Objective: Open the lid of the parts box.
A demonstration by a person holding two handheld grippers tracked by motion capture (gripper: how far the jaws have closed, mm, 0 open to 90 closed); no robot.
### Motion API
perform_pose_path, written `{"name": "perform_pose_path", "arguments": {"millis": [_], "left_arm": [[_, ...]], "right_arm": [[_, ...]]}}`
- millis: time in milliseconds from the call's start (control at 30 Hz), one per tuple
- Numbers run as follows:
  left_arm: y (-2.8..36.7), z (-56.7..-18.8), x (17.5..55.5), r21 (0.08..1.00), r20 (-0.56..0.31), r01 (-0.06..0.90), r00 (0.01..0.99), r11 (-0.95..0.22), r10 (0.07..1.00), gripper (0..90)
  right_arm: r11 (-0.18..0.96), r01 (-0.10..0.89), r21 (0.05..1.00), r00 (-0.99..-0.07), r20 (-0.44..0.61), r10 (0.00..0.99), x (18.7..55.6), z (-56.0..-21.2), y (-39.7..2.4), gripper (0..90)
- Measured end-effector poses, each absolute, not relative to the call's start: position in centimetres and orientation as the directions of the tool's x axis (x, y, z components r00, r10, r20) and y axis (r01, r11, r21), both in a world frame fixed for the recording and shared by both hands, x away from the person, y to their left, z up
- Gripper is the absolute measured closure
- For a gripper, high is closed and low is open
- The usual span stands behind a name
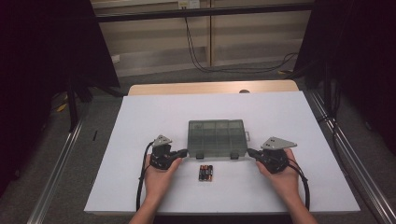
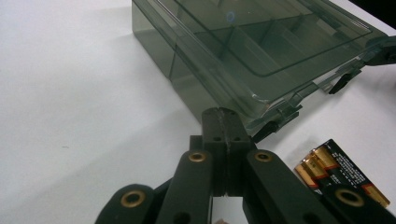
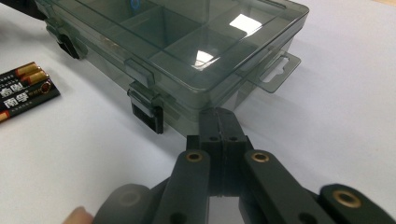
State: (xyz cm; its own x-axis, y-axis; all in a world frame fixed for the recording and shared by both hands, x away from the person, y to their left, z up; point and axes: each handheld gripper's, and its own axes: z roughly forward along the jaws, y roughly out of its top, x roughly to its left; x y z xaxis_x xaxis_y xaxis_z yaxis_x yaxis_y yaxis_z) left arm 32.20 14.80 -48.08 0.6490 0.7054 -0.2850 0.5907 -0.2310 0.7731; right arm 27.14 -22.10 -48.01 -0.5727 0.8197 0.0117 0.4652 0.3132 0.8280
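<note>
Both tongs clenched empty — left tongs (image 1: 183, 152) and right tongs (image 1: 251, 151) flank the smoky transparent plastic compartment box (image 1: 217, 138) between them. A lopsided push could skid it onto the shrink-wrapped battery pack (image 1: 206, 173) — just nearside.

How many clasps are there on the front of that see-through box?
2. On the box, one latch sits near the front wall's left end, the other latch near its right end. Both look closed; none seen on other sides, though some may be hidden.
</note>
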Motion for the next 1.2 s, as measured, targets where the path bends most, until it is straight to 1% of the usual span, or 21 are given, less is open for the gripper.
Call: {"name": "perform_pose_path", "arguments": {"millis": [400,700,733,800,1000,1200], "left_arm": [[14.9,-47.5,32.0,0.798,-0.289,0.567,0.659,-0.205,0.694,90.0],[14.6,-46.6,32.0,0.816,-0.271,0.541,0.670,-0.204,0.692,90.0],[14.5,-46.5,32.1,0.818,-0.256,0.532,0.676,-0.218,0.691,90.0],[14.4,-46.4,32.2,0.819,-0.260,0.535,0.668,-0.206,0.697,90.0],[14.2,-46.0,32.4,0.828,-0.263,0.526,0.673,-0.197,0.691,90.0],[14.0,-45.2,32.9,0.845,-0.248,0.498,0.687,-0.195,0.683,90.0]], "right_arm": [[0.264,0.446,0.855,-0.579,0.051,0.814,27.3,-47.5,-22.2,90.0],[0.230,0.428,0.874,-0.587,0.075,0.806,27.8,-46.7,-22.3,90.0],[0.219,0.427,0.877,-0.584,0.083,0.807,27.9,-46.6,-22.2,90.0],[0.213,0.430,0.877,-0.582,0.090,0.808,28.1,-46.5,-22.1,90.0],[0.200,0.413,0.888,-0.584,0.090,0.807,28.6,-45.9,-22.1,90.0],[0.190,0.401,0.896,-0.590,0.094,0.802,29.1,-45.2,-22.0,90.0]]}}
